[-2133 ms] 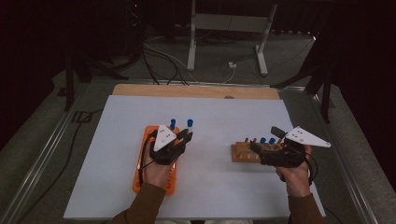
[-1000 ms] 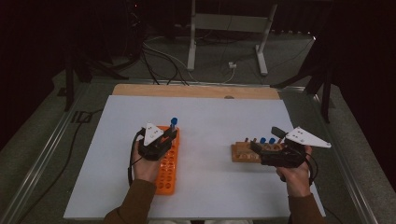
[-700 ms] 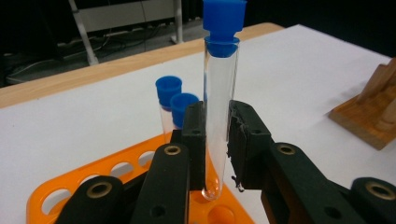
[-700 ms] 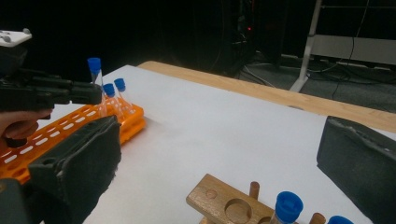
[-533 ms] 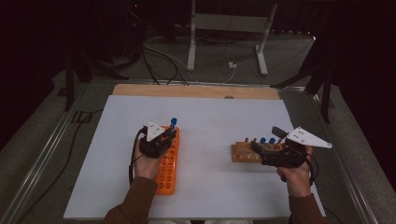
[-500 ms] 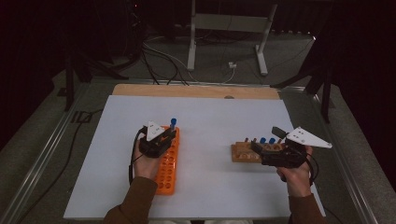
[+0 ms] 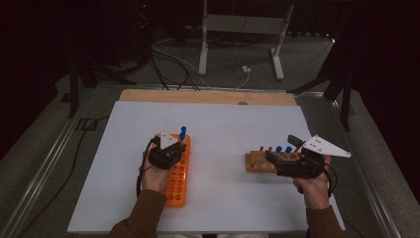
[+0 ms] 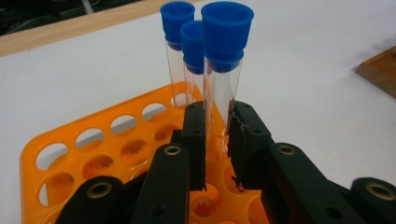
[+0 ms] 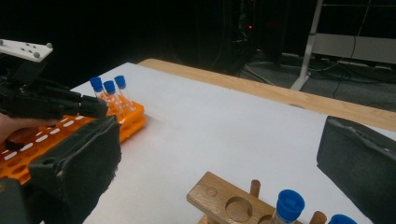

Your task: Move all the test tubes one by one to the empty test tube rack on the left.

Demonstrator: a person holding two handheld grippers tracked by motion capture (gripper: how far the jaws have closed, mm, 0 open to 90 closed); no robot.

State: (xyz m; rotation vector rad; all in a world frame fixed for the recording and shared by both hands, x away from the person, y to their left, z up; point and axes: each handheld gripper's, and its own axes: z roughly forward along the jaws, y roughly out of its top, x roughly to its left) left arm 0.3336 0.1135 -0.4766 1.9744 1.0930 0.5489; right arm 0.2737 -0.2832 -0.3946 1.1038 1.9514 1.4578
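An orange tube rack (image 7: 176,184) lies left of centre on the white table. Three clear test tubes with blue caps stand at its far end. My left gripper (image 8: 217,135) is shut on the nearest tube (image 8: 224,70), its pads pressing the glass below the cap; the other two tubes (image 8: 176,51) stand just behind. In the high view the left gripper (image 7: 178,145) sits over the rack. My right gripper (image 7: 281,148) stands open over a wooden rack (image 7: 256,162) that holds blue-capped tubes (image 9: 288,203); its wide jaws have nothing between them.
A bare wooden strip (image 7: 208,96) runs along the table's far edge, with cables and a metal stand on the floor beyond. White tabletop (image 7: 223,129) stretches between the two racks. The orange rack (image 9: 131,119) has several vacant holes.
Since two seconds ago my left hand has shifted a little left and back over the orange rack; over the last second it has stayed nearly still. The right hand has not moved.
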